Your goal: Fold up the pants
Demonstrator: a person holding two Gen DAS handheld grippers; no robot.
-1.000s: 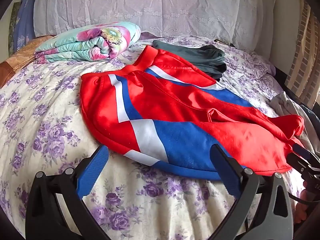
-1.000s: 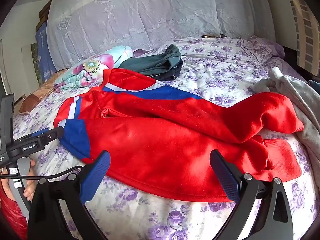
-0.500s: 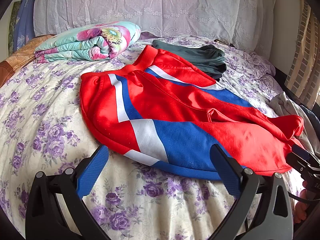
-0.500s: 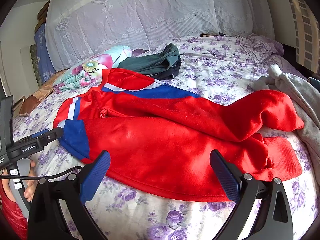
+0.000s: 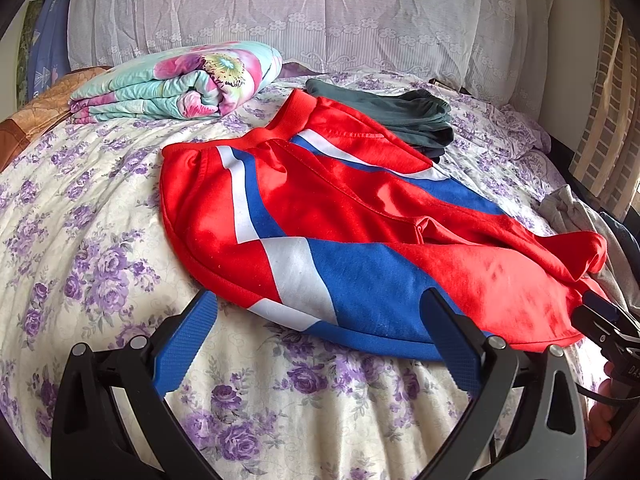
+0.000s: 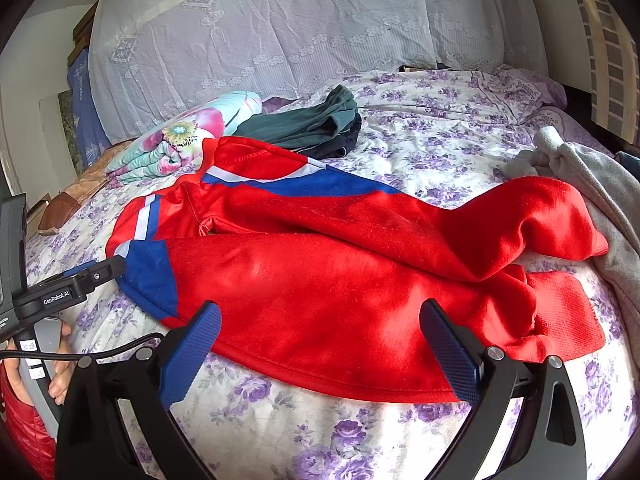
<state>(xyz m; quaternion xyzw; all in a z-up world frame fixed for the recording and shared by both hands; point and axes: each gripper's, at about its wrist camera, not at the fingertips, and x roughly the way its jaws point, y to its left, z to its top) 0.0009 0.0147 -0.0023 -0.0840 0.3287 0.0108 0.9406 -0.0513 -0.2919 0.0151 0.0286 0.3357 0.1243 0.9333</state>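
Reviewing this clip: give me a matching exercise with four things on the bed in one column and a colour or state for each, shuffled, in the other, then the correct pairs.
Things:
1. pants
2. quilt
3. green clothes
4. left gripper

Descriptions:
A. folded, dark, behind the waistband
B. open, holding nothing
C. red with blue and white bands, spread out unfolded
D. floral, folded by the headboard

Pairs: 1-C, 2-D, 3-A, 4-B
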